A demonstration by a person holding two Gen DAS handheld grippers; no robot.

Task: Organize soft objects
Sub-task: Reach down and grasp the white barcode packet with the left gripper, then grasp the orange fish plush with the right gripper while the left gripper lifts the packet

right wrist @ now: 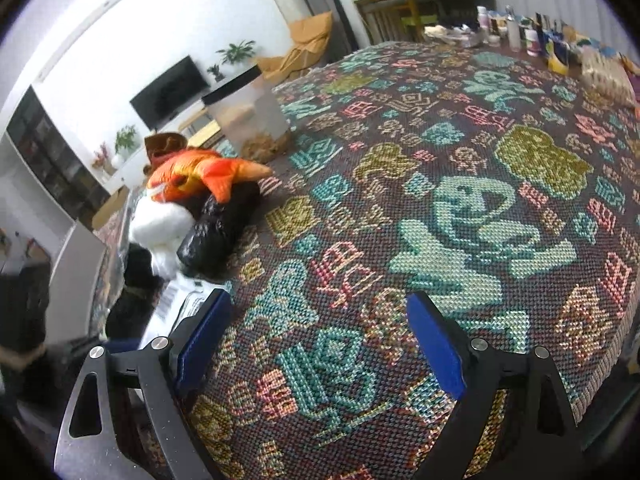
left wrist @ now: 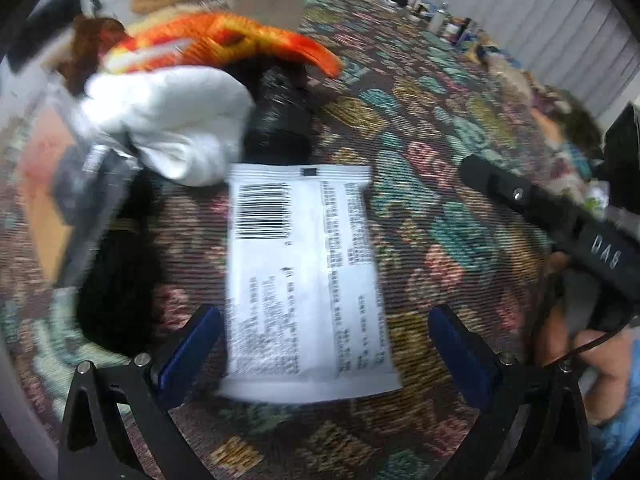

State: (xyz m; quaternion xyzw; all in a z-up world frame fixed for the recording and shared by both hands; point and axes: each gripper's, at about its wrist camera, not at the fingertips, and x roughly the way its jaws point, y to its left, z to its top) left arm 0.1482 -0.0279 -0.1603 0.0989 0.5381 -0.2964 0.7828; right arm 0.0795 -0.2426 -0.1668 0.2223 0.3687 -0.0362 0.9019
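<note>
A flat white packet (left wrist: 308, 280) with a barcode lies on the patterned tablecloth (left wrist: 440, 200). My left gripper (left wrist: 324, 340) is open, its blue pads on either side of the packet's near end. Behind it lie a white soft bundle (left wrist: 168, 120), an orange plush fish (left wrist: 216, 42), a black crinkly bag (left wrist: 280, 120) and a dark fluffy item (left wrist: 116, 272). My right gripper (right wrist: 320, 344) is open and empty over the cloth; the fish (right wrist: 200, 172), white bundle (right wrist: 160, 224), black bag (right wrist: 216, 232) and packet (right wrist: 176, 300) lie to its left.
A clear bin (right wrist: 248, 116) with brown fluff stands at the table's far left edge. Bottles and clutter (right wrist: 532, 36) line the far right edge. The right gripper's black body (left wrist: 560, 220) shows at right in the left wrist view.
</note>
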